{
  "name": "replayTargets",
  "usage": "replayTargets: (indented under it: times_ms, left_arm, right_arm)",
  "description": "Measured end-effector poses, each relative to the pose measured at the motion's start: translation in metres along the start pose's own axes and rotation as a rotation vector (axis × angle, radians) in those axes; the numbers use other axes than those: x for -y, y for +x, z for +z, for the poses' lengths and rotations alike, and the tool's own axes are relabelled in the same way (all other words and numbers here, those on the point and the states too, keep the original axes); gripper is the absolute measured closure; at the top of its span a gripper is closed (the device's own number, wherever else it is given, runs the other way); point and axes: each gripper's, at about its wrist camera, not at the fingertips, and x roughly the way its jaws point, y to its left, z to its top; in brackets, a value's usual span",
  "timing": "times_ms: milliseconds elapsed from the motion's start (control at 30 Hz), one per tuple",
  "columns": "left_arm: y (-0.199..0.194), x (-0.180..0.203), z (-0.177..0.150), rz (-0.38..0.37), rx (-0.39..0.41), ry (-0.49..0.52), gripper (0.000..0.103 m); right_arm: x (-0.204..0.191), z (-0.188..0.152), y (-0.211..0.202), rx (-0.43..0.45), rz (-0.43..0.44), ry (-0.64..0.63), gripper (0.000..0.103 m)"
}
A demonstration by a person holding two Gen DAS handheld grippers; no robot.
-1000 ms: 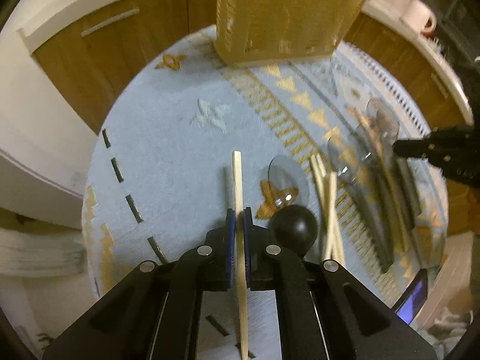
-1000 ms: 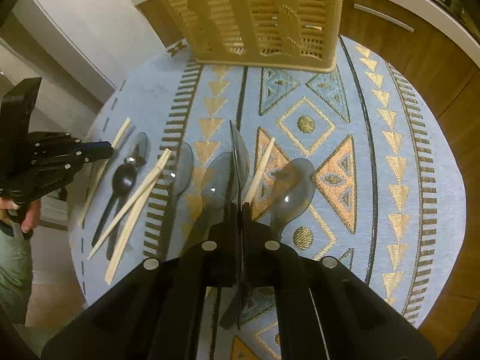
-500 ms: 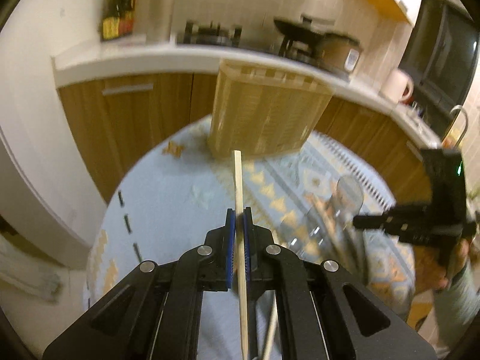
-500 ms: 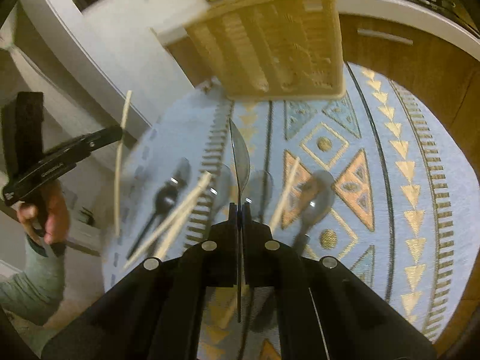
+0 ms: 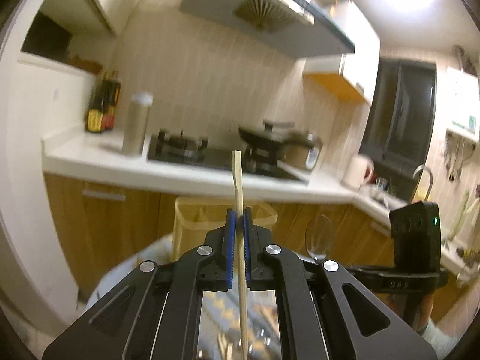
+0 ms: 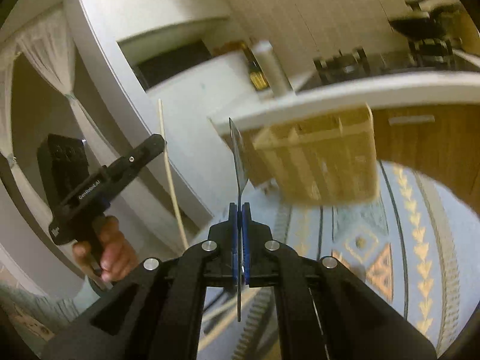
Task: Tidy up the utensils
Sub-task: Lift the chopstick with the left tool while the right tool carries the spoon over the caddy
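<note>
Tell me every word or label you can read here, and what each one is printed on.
"GenRobot.AI": white lettering on the side of the left gripper, seen from the right wrist.
"UAS": faint raised letters on the right gripper, seen from the left wrist; possibly incomplete.
Labels on the bottles on the counter: too blurred to read.

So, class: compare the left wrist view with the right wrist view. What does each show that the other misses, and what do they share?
Only the left wrist view shows the range hood, the white kettle and the faucet. Only the right wrist view shows the curtain, the patterned blue tablecloth and the hand holding the left gripper. Both show the chopstick, the clear spoon, the beige utensil basket and the stove.
</note>
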Motion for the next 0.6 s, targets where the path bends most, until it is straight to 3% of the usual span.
replayTargets:
  times_ms: [133, 333, 467, 600]
  left_arm:
    - [0.005, 0.0, 0.021, 0.018, 0.116, 0.006, 0.1]
    - [0.035, -0.018, 0.059, 0.031, 0.218, -0.047, 0.1]
    - [0.065, -0.034, 0.071, 0.049, 0.248, -0.093, 0.1]
    - [0.096, -0.036, 0.069, 0.172, 0.269, -0.049, 0.1]
  right_arm:
    - [-0.004, 0.035, -0.003, 0.09, -0.019, -0.039, 0.101]
    - [0.007, 0.091, 0.006, 0.216, -0.089, -0.065, 0.101]
    - [0.021, 0.119, 0.02, 0.287, -0.227, -0.094, 0.101]
    - [0.038, 0.129, 0.033, 0.328, -0.355, -0.102, 0.101]
